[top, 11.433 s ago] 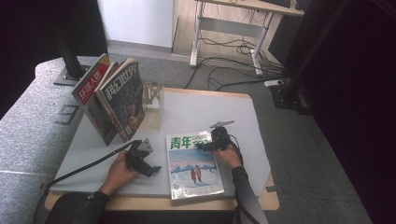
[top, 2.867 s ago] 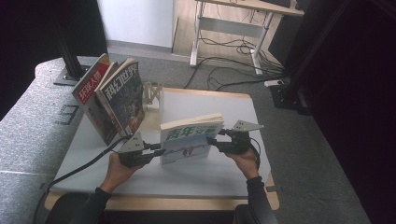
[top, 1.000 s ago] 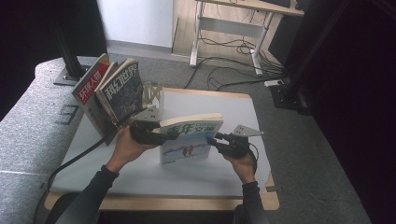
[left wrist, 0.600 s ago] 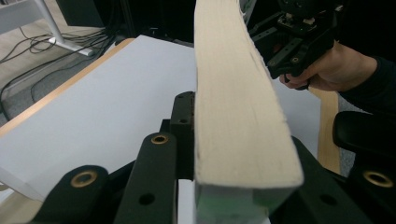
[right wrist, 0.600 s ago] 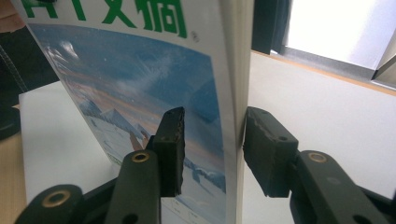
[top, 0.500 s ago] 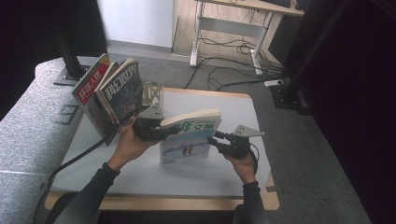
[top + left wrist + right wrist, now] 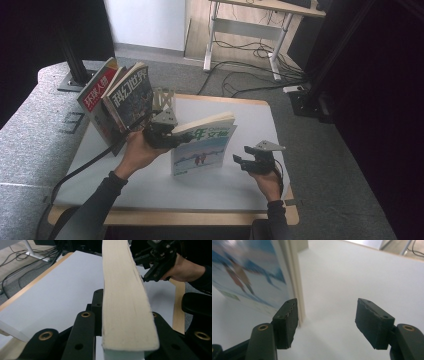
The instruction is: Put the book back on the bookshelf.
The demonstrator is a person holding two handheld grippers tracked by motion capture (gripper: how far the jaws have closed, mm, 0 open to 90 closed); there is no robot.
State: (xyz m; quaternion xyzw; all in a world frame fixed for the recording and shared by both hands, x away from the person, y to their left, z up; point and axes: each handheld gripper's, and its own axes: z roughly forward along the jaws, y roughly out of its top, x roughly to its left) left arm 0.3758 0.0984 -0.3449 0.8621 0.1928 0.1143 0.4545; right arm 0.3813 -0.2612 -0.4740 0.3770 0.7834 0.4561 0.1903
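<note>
The magazine (image 7: 204, 145) stands upright near the middle of the worktop (image 7: 250, 115), its bottom edge on the surface, the left hand-held gripper (image 7: 167, 134) clamped on its top left corner. It looks light but floppy, with a glossy cover likely to slip, so a grip close to the spine should steady it best. The right hand-held gripper (image 7: 246, 162) sits low to the right, just clear of the page edges; its jaws have just been opening and now stand wide, nothing between them.
</note>
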